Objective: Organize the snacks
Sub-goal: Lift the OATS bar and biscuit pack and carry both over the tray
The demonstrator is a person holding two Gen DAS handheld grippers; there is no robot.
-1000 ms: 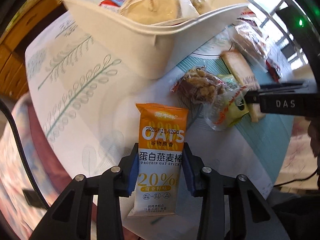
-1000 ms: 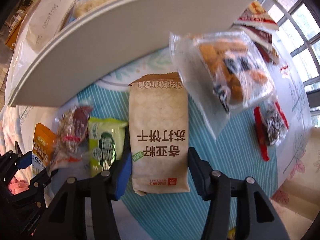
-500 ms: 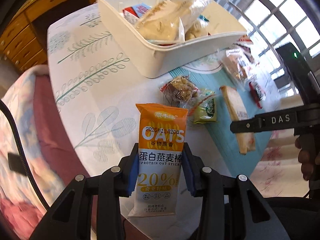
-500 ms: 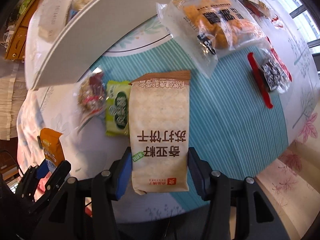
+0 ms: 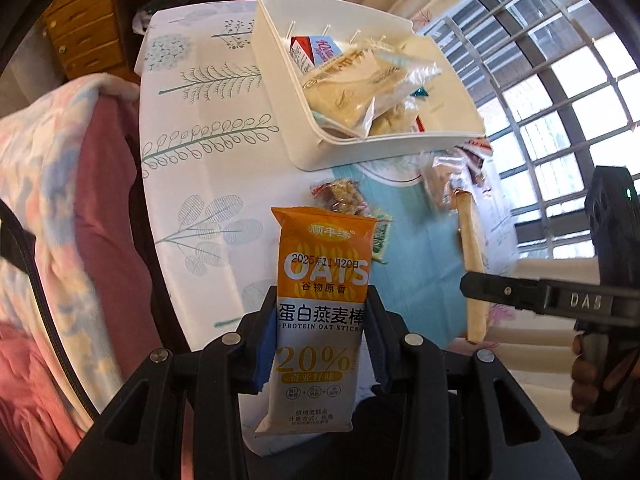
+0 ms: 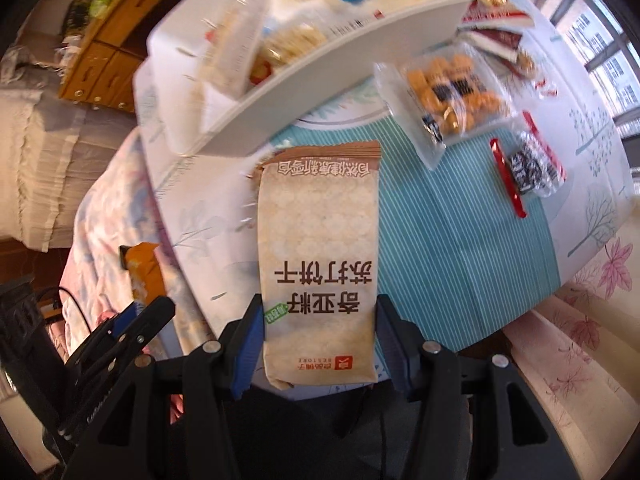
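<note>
**Both packets lifted off the table**

Both grippers are rising from the cloth – the left gripper is clamping a glossy orange oat-bar wrapper, the right gripper a flat beige cracker packet, each hanging above the table, short of the smooth white plastic bin.

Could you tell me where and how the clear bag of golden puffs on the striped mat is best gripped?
Grip the puff bag at its flat sealed edge nearest the camera, coming from above; it lies flat and its bulging middle is too wide for the jaws.
</note>
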